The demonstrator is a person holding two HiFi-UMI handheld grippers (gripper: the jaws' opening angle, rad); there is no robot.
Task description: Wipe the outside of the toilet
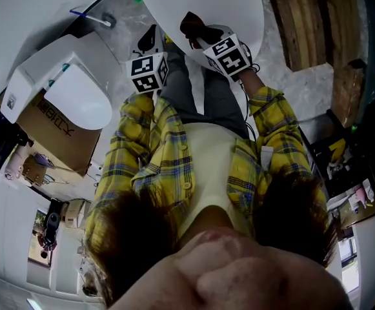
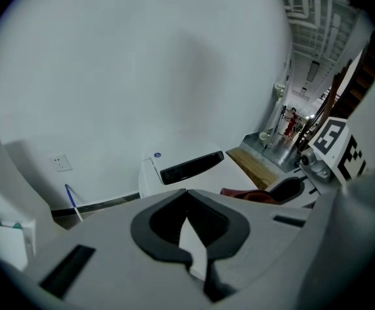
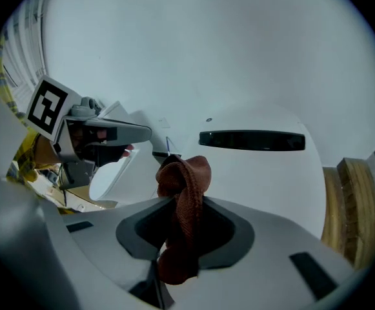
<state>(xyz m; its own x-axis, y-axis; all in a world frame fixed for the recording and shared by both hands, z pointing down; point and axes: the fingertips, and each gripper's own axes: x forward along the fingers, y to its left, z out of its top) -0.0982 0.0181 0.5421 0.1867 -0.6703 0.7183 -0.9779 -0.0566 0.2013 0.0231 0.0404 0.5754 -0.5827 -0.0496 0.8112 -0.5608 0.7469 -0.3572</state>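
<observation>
My right gripper (image 3: 181,197) clamps a rust-brown cloth (image 3: 184,172) before the white toilet (image 3: 271,173) and pale wall (image 3: 206,44); my left gripper (image 2: 188,194) is closed, empty.

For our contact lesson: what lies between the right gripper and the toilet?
A brown cloth, clamped in the right gripper, facing the toilet; see the right gripper view.

Glossy smooth toilet (image 3: 258,173), coarse-woven cloth (image 3: 186,196), rough-grained wooden planks (image 1: 303,18).

Brown cloth (image 3: 186,181) between closed jaws of right hand-held gripper (image 3: 176,237), white toilet (image 3: 264,176) beyond.
</observation>
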